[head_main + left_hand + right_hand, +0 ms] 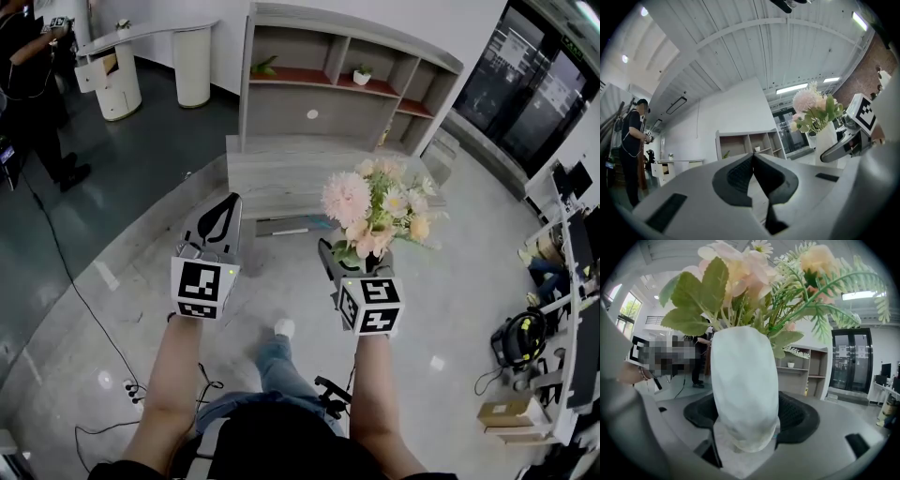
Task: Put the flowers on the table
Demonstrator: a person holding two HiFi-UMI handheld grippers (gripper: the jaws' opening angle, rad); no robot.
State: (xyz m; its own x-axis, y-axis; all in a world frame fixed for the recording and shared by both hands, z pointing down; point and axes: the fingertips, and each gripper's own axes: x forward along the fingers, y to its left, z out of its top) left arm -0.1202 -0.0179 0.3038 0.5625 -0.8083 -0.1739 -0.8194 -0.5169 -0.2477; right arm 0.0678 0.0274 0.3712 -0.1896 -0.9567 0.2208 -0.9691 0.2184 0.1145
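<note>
A bunch of pink, peach and white flowers with green leaves stands in a white vase. My right gripper is shut on the vase, its black pads pressed against the vase's lower body, and carries it upright above the floor. The flowers fill the top of the right gripper view. My left gripper hangs to the left at about the same height, shut and holding nothing, its pads meeting at the tips. From the left gripper view the flowers and the right gripper show at the right.
A low grey table stands ahead, with a grey shelf unit behind it holding small potted plants. A person stands at the far left by a white counter. Cables and boxes lie on the floor at the right.
</note>
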